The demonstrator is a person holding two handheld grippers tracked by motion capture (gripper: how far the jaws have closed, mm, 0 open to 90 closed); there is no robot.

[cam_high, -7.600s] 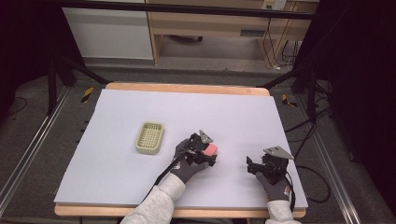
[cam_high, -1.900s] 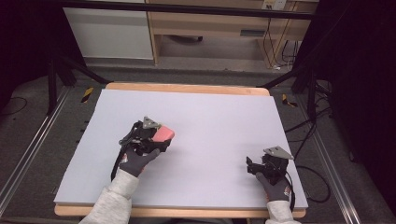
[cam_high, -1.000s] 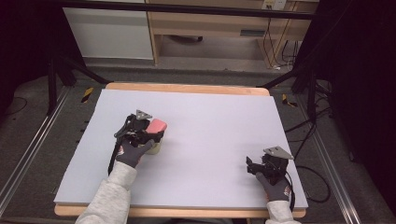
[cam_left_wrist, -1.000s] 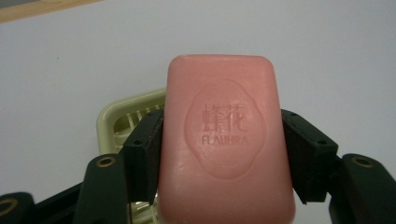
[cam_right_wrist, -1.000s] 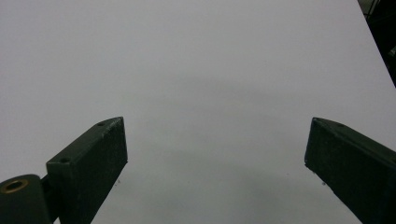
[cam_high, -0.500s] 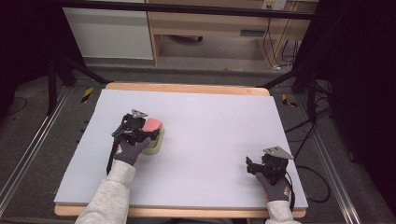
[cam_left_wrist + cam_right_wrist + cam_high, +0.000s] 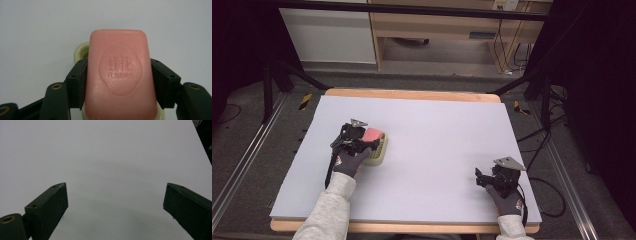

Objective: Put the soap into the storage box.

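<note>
Jaws of the left gripper (image 7: 118,82) are clamped on the long sides of the pink soap bar (image 7: 120,75), which hangs directly over the pale green soap dish (image 7: 378,148) on the left part of the counter (image 7: 452,125); jaws of the right gripper (image 7: 116,205) stand wide apart over bare counter near the front right corner, holding nothing. Progress, as judged from these views: the bar has been carried to the dish and aligned above it — what is left is to lower it in, release, and draw the left gripper clear. Whether the bar already touches the dish cannot be told. Most of the dish is hidden under the soap and the left hand (image 7: 347,161); in the left gripper view just a sliver of its rim (image 7: 81,51) shows beside the bar. Stamped characters above the lettering on the soap are too soft to read with certainty.
</note>
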